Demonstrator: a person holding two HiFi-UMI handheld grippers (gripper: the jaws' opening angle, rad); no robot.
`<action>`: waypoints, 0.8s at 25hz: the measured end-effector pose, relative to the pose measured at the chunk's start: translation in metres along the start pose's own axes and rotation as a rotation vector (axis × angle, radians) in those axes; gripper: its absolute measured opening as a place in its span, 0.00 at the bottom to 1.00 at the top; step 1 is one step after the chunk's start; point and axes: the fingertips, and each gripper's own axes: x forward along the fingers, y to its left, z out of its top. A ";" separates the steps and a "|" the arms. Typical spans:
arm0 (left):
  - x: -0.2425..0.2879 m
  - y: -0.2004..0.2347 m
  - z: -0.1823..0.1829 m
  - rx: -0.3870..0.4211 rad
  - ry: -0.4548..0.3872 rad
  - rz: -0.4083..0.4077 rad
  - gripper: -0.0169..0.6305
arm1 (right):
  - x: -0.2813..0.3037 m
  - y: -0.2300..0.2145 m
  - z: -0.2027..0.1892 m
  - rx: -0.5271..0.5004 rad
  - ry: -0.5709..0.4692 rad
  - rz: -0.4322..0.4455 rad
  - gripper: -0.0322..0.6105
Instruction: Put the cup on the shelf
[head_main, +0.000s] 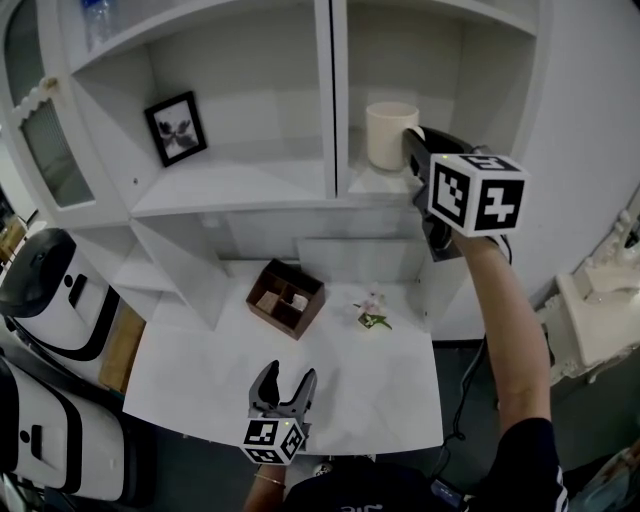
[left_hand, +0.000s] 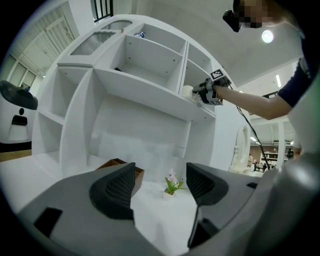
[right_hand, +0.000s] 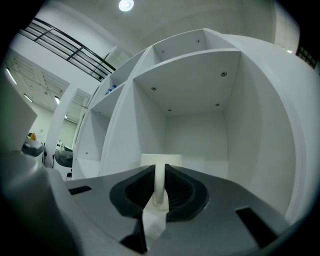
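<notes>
Your left gripper (head_main: 288, 380) sits nearest in the head view, low over the desk (head_main: 340, 410), its fingers (head_main: 268, 375) spread and holding nothing. Up at the right, your right gripper (head_main: 412, 150) has the cup (head_main: 390, 135) by its handle, inside the right-hand compartment of the shelf (head_main: 240, 185). Whether the base touches the board you cannot tell. The carry looks nearly done; you have yet to set the cup down, let go and back out. What the cup holds cannot be made out. On the desk the brown box (head_main: 286, 298) is open and divided into cells, with pale bits inside too small to name. A flower sprig (head_main: 372, 312) lies near it, and a framed picture (head_main: 176, 128) stands in the left compartment.

From the left gripper view, the fingers (left_hand: 116, 191) stand apart with only bare desk between them.

From the right gripper view, the fingers (right_hand: 182, 192) are clenched on the handle (right_hand: 159, 180), and the empty white compartment lies straight ahead.
</notes>
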 end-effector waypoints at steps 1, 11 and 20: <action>-0.001 0.002 0.001 0.001 -0.008 0.011 0.50 | 0.003 0.000 -0.001 -0.014 0.010 -0.005 0.14; -0.006 0.008 0.002 -0.016 -0.042 0.051 0.50 | 0.024 -0.007 -0.011 0.004 0.076 -0.001 0.14; -0.010 0.012 -0.006 -0.026 -0.023 0.069 0.50 | 0.028 -0.006 -0.016 0.032 0.081 0.005 0.15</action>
